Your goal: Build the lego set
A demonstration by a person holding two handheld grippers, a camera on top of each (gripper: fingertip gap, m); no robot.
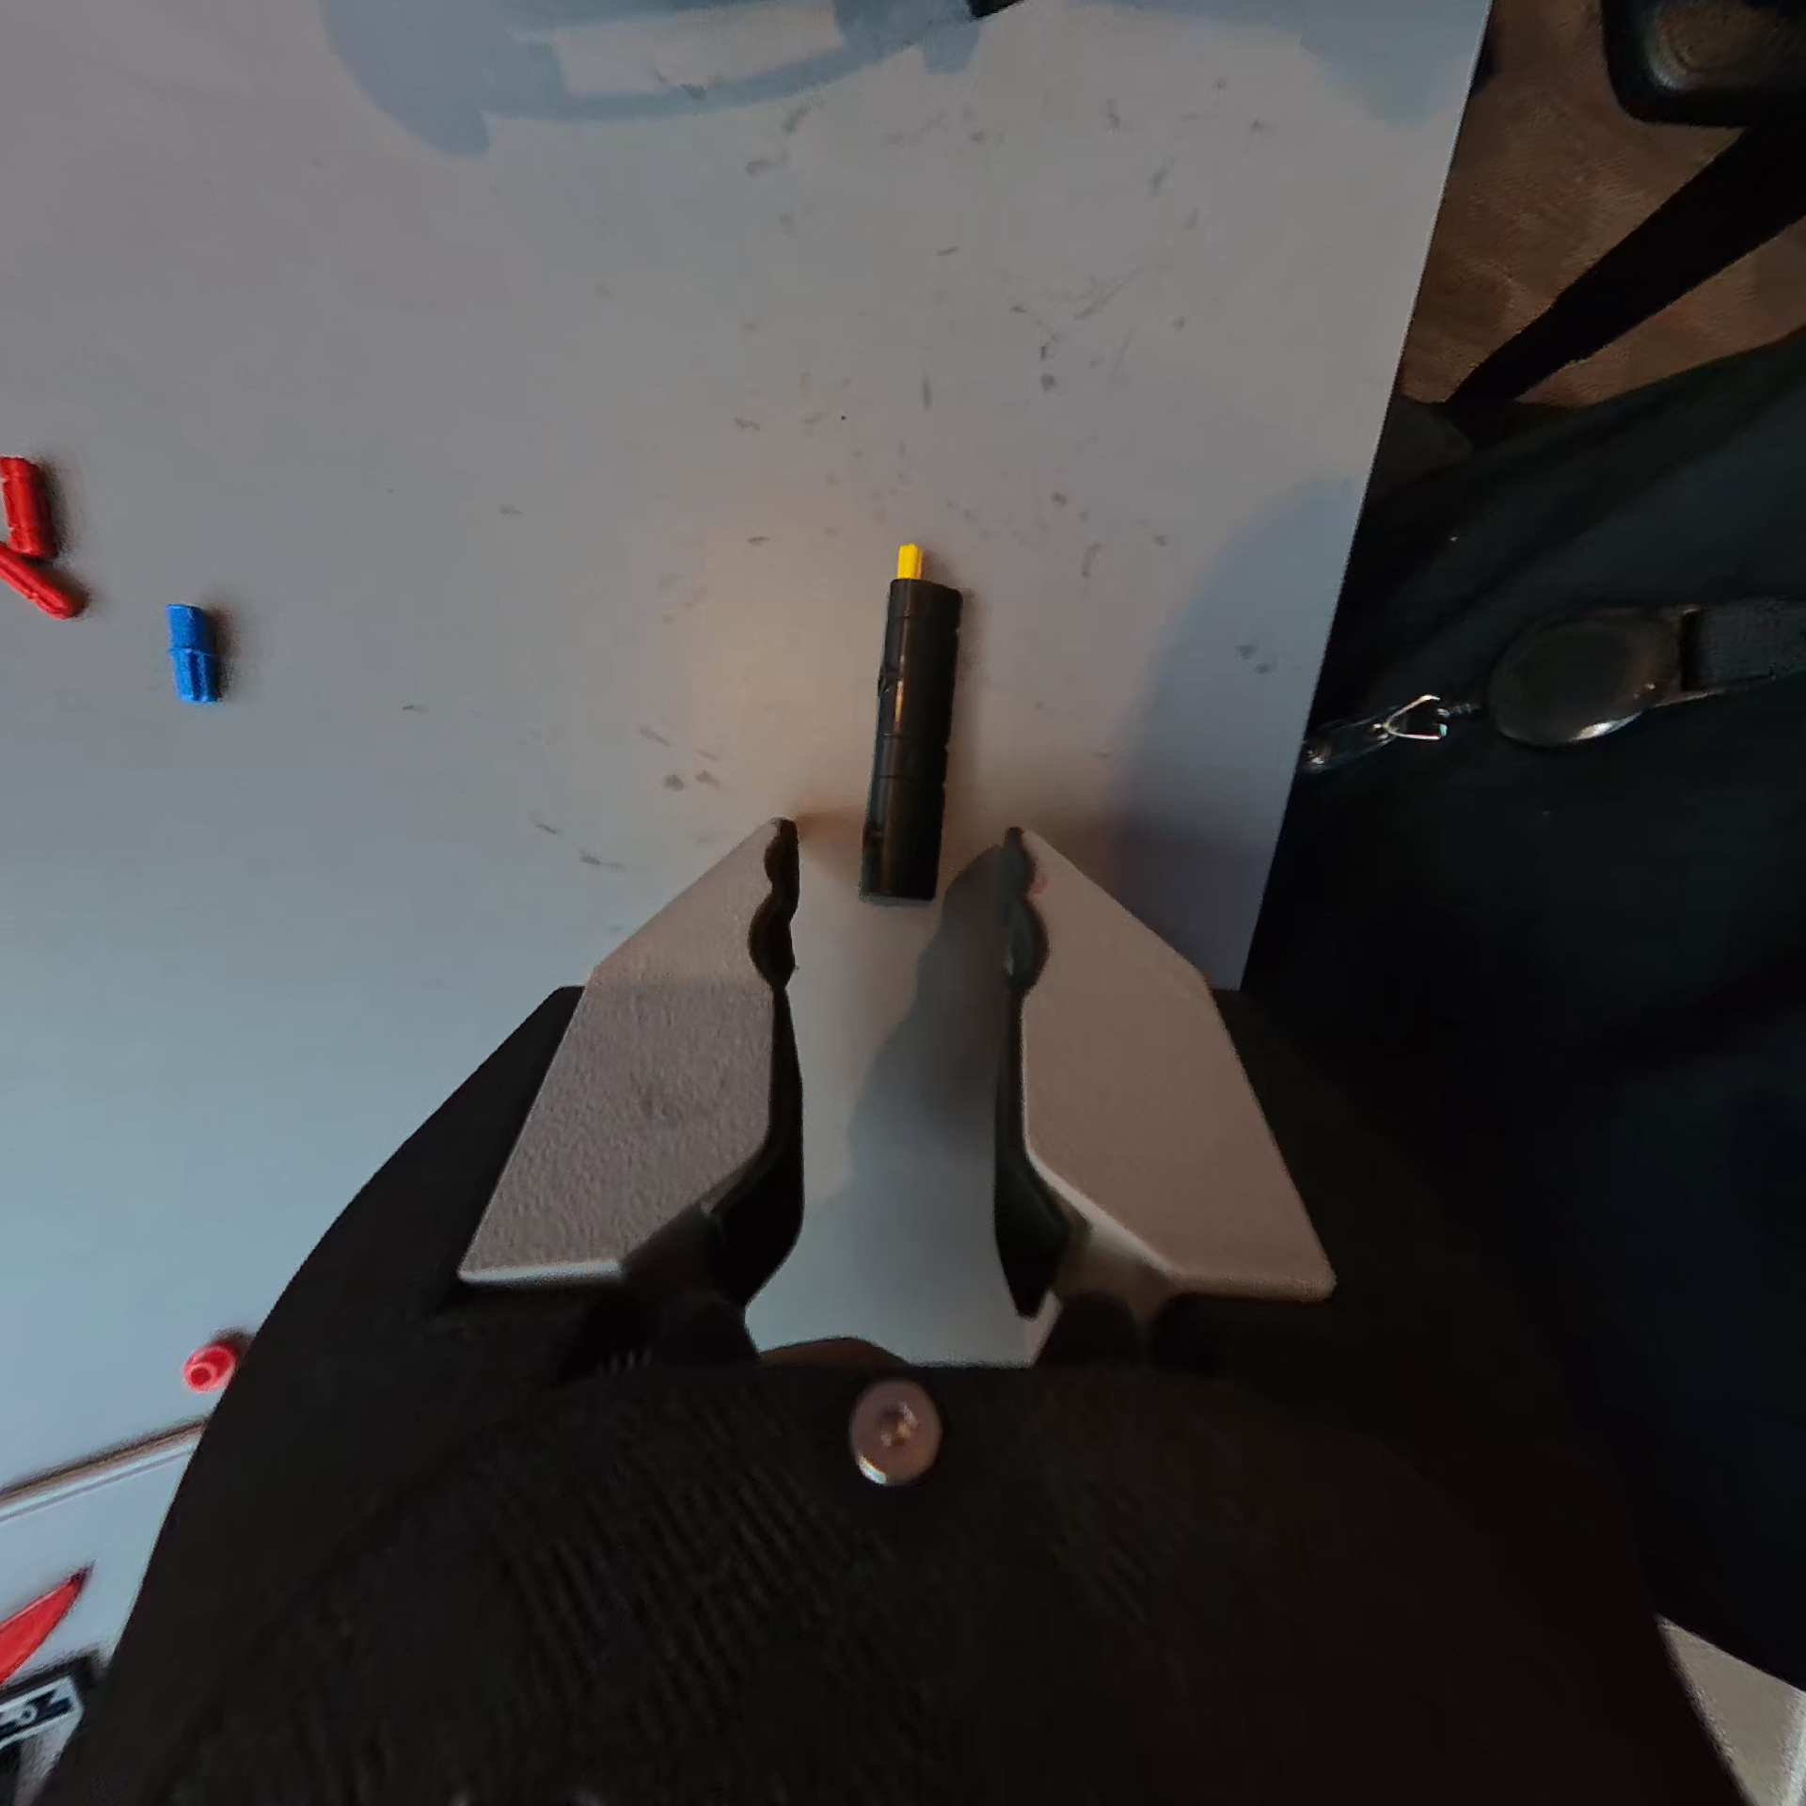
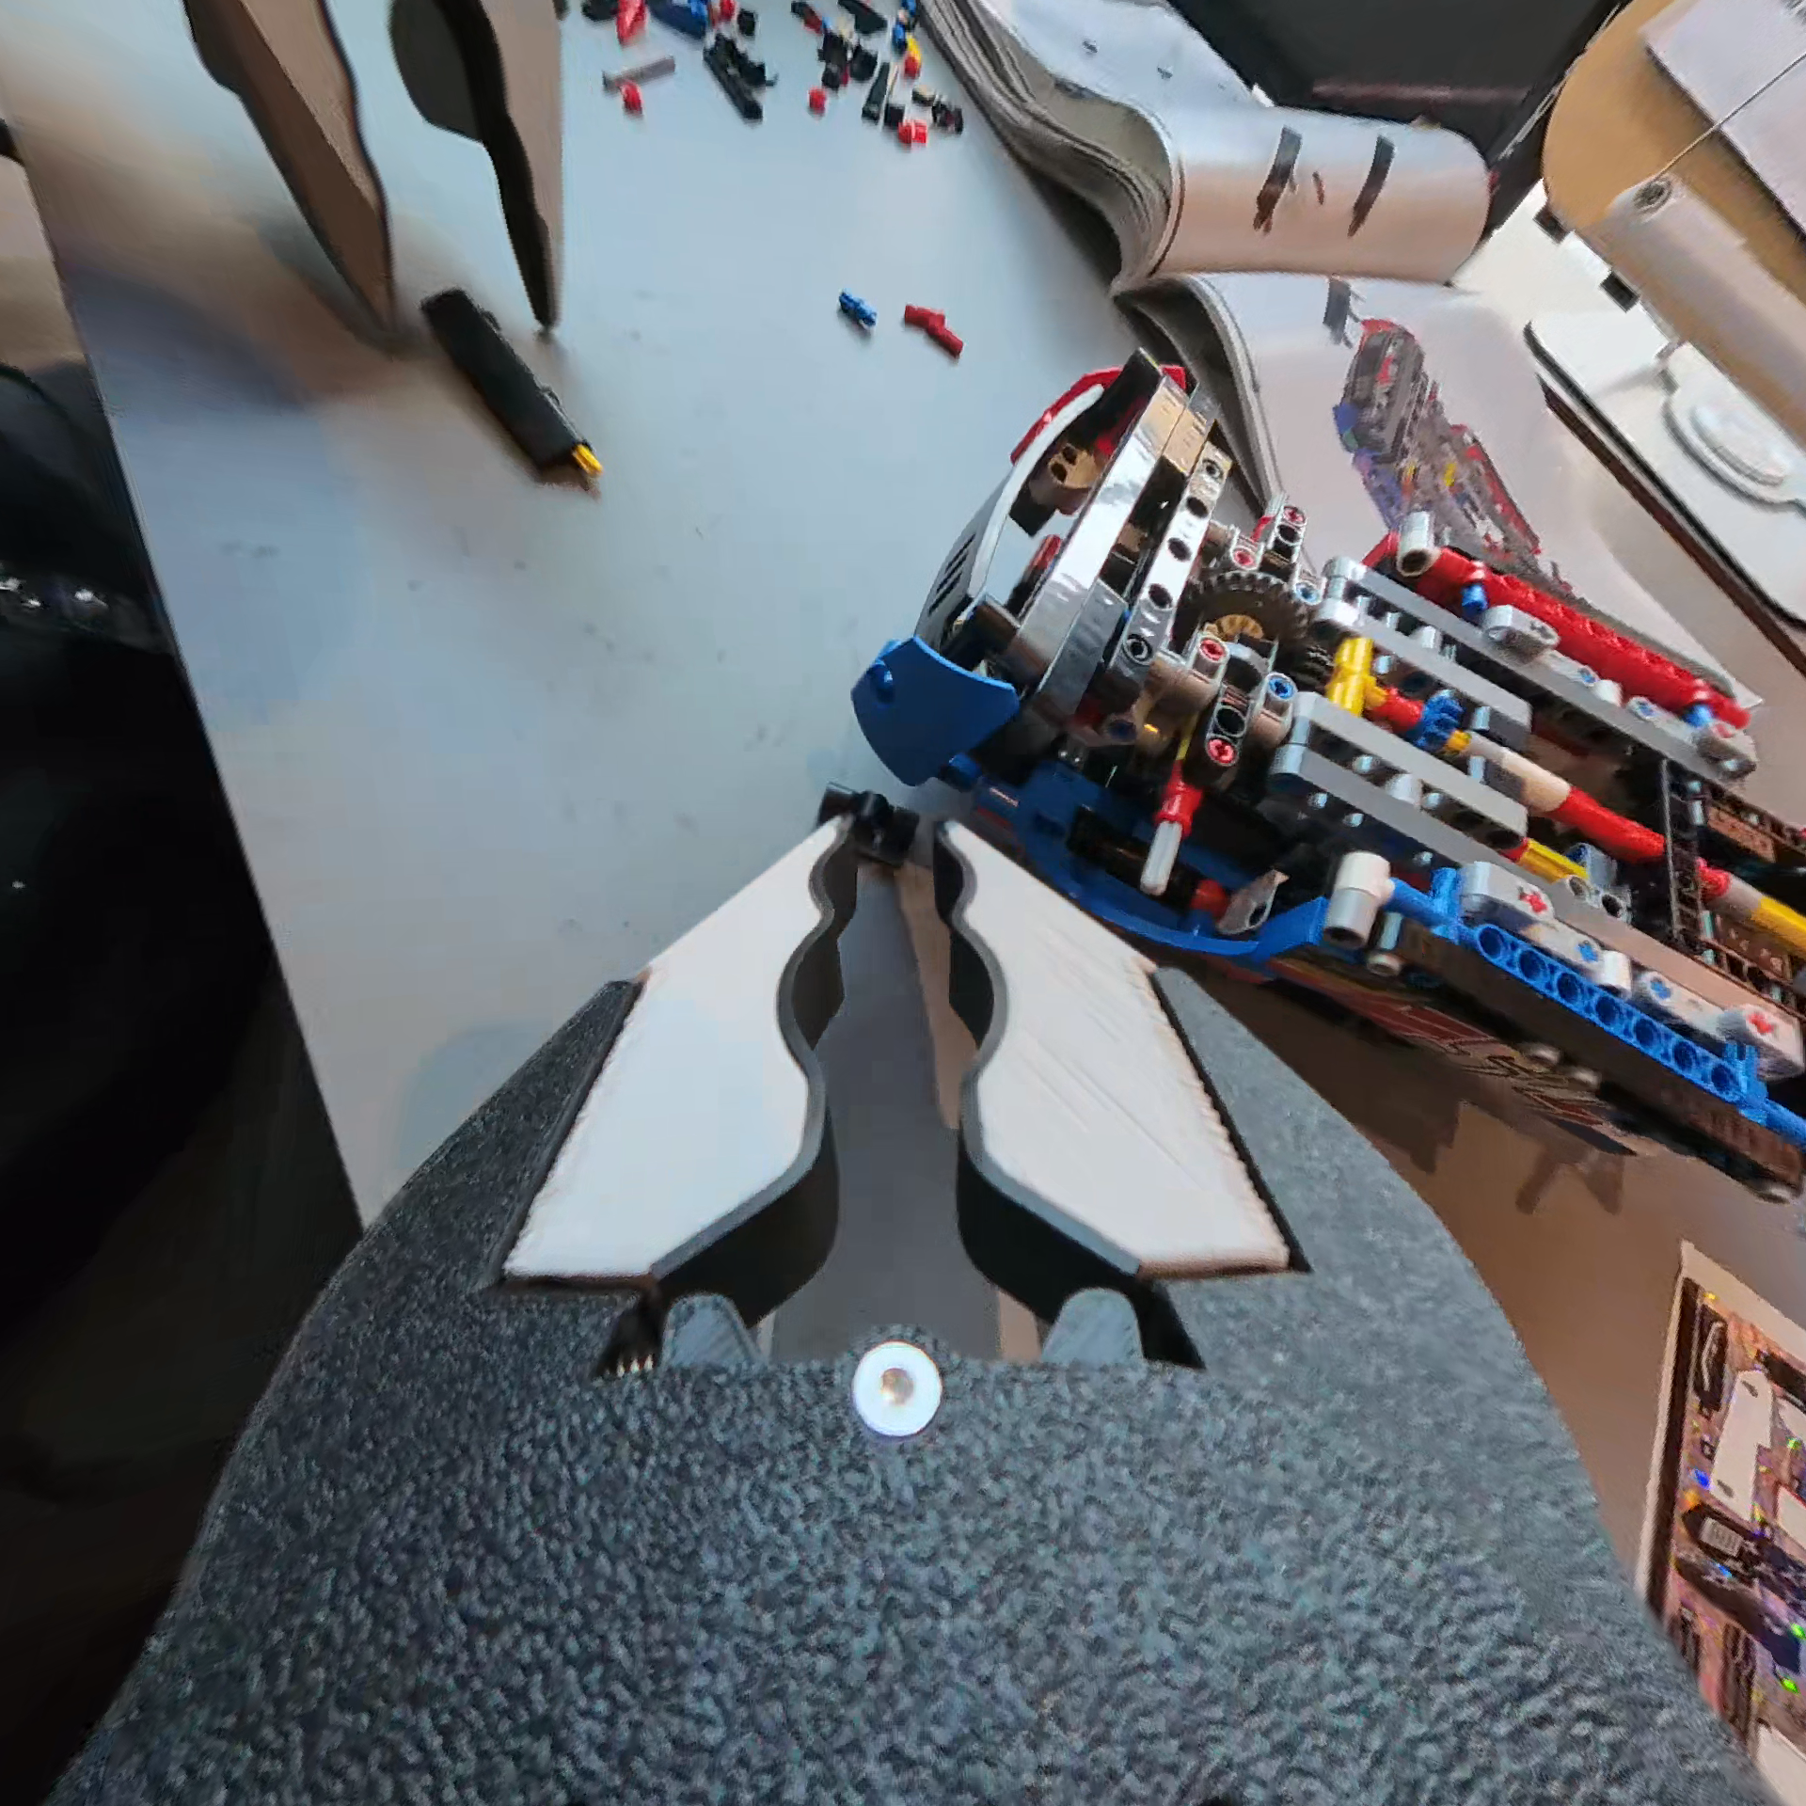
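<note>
- Left tool [image 1: 901, 831] spread wide, empty, tips astride the black cylinder piece [image 1: 909, 733] lying on the counter [image 1: 489, 342]
- Right tool [image 2: 884, 831] clenched on a small black connector [image 2: 868, 821], just beside the lego model [image 2: 1319, 733]

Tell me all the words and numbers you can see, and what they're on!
Side sticker on the lego model: letters, cut off and blurred.
Open instruction booklet: print too small to read.
Printed sheet: too blurred.
Black-and-white label: cut off at the edge.
None can be quoted.
</note>
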